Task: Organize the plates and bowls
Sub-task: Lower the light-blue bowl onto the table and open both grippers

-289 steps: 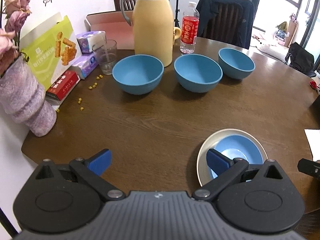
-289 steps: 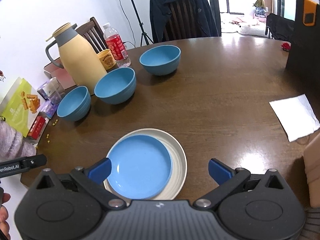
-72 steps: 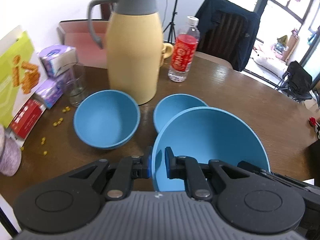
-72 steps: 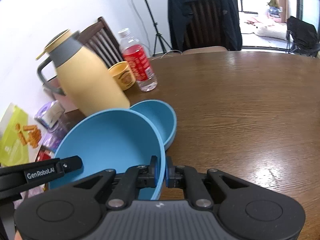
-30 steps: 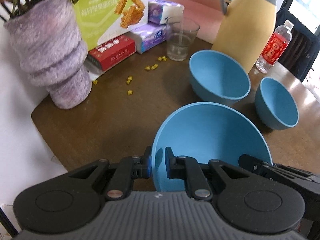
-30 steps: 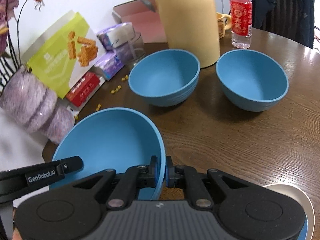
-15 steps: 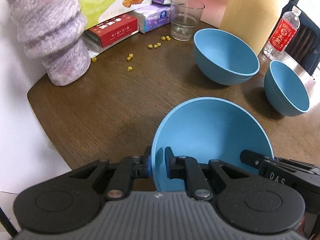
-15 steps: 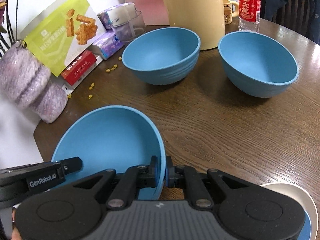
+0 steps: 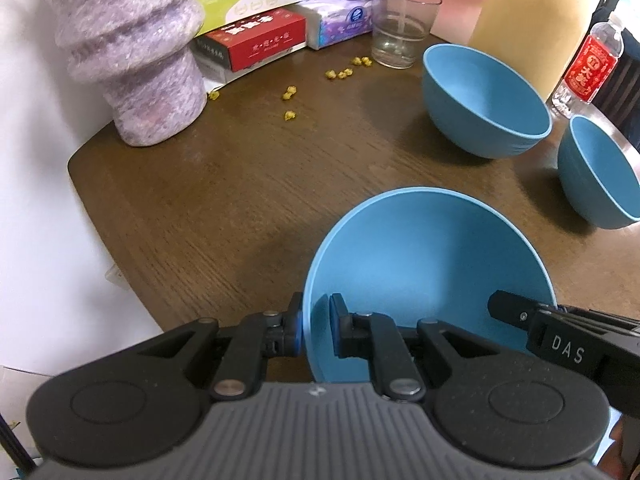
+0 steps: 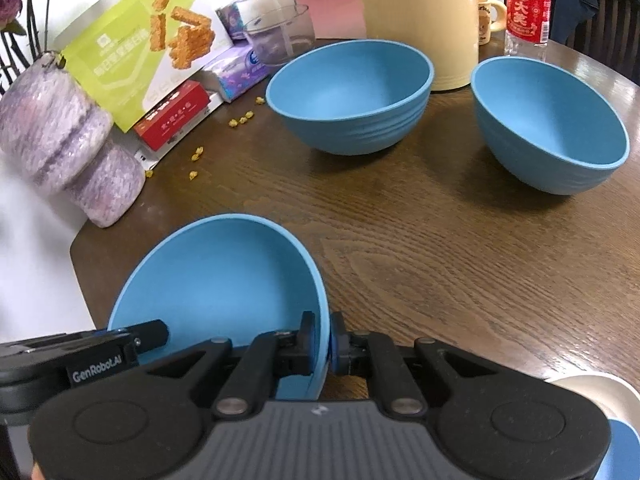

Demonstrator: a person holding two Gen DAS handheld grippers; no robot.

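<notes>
Both grippers hold one blue bowl (image 9: 432, 264) by opposite sides of its rim, low over the near left part of the wooden table. My left gripper (image 9: 316, 330) is shut on its left rim. My right gripper (image 10: 322, 342) is shut on its right rim; the bowl also shows in the right wrist view (image 10: 216, 280). Two more blue bowls stand further back, one (image 10: 348, 96) by the flask and one (image 10: 548, 124) to its right. A cream plate with a blue plate on it (image 10: 600, 396) peeks out at the bottom right.
A purple knitted vase (image 9: 132, 52) stands at the table's left edge. Snack boxes (image 10: 136, 48), tissue packs, a glass (image 9: 402, 26), a yellow flask (image 10: 416, 12) and a red-labelled bottle (image 10: 526, 4) line the back. Yellow crumbs (image 9: 290, 92) lie scattered near the boxes.
Both grippers have carried the bowl from the far right of the table to the near left and lowered it toward the tabletop. In the last half second it sank a little more.
</notes>
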